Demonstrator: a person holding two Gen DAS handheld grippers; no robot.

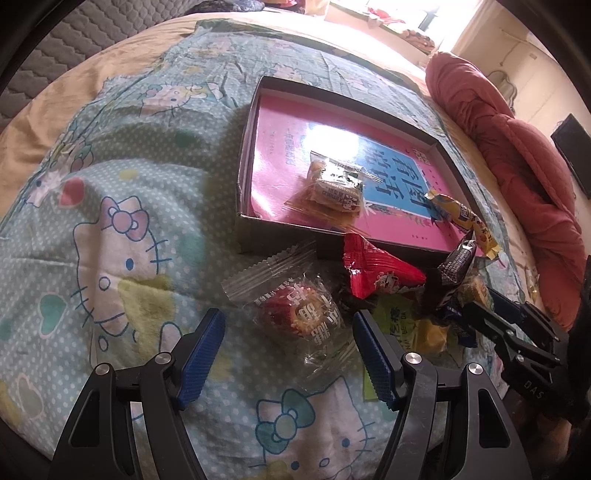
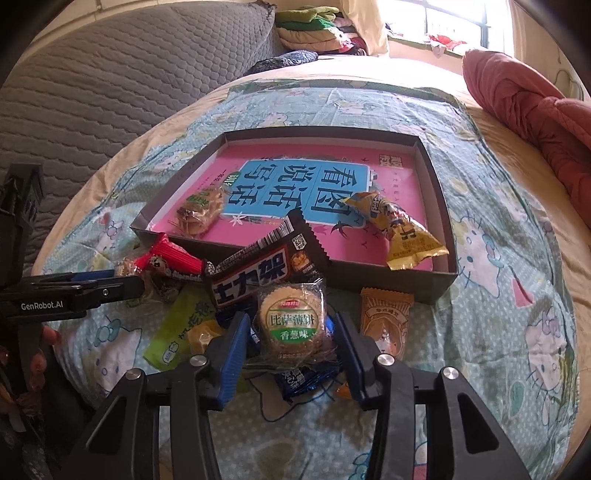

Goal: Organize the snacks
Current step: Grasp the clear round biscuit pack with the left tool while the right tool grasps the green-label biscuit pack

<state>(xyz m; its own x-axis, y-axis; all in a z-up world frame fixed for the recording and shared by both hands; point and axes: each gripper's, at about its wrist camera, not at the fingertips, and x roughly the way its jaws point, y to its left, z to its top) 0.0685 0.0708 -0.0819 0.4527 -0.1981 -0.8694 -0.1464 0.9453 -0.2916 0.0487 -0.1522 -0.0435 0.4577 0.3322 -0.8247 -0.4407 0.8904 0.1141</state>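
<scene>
A shallow dark box (image 1: pixel 277 228) (image 2: pixel 439 192) with a pink book inside lies on the bed. It holds a clear cracker pack (image 1: pixel 334 188) (image 2: pixel 199 212) and a yellow snack bag (image 1: pixel 463 219) (image 2: pixel 402 229). My left gripper (image 1: pixel 290 328) is open, its jaws standing either side of a clear-wrapped red snack (image 1: pixel 299 314). My right gripper (image 2: pixel 291 328) is open around a round biscuit pack (image 2: pixel 291 321) on the snack pile. A black chocolate bar (image 2: pixel 266 269), a red pack (image 1: pixel 376 269) (image 2: pixel 173 258), a green pack (image 2: pixel 177 328) and an orange pack (image 2: pixel 386 321) lie nearby.
The bed has a Hello Kitty sheet (image 1: pixel 110 240) (image 2: pixel 498 258). A red quilt (image 1: pixel 517 166) (image 2: pixel 535 107) lies at the right. A grey padded headboard (image 2: pixel 110 85) stands at the back left, with folded clothes (image 2: pixel 317 29) by the window.
</scene>
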